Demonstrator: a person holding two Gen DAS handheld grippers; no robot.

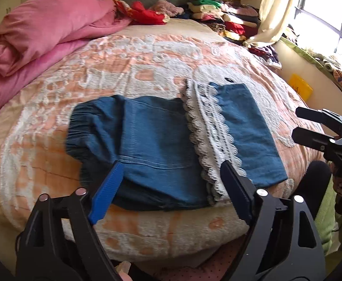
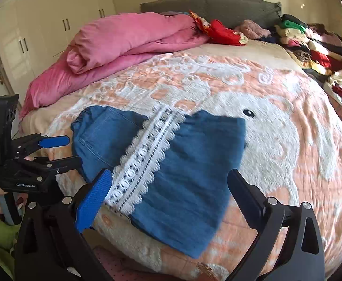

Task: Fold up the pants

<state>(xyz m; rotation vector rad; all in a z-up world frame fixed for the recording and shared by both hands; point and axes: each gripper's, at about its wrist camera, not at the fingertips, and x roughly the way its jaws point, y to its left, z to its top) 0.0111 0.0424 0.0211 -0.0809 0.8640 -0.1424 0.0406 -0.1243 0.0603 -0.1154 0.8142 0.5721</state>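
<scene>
Blue denim pants (image 1: 147, 149) lie folded on the bed, with a white lace trim band (image 1: 208, 135) running across them. My left gripper (image 1: 171, 171) is open, its jaws hovering over the near edge of the pants, holding nothing. In the right wrist view the pants (image 2: 189, 168) lie flat with the lace trim (image 2: 145, 159) running diagonally. My right gripper (image 2: 171, 187) is open above the near part of the pants, empty. The right gripper also shows at the right edge of the left wrist view (image 1: 297, 124). The left gripper shows at the left of the right wrist view (image 2: 73, 151).
The bed has a peach and white patterned cover (image 2: 264, 117). A rolled pink duvet (image 1: 42, 32) lies at the far left. A pile of folded clothes (image 1: 227, 16) sits at the far right by a curtain (image 1: 278, 7). White wardrobes (image 2: 44, 23) stand left of the bed.
</scene>
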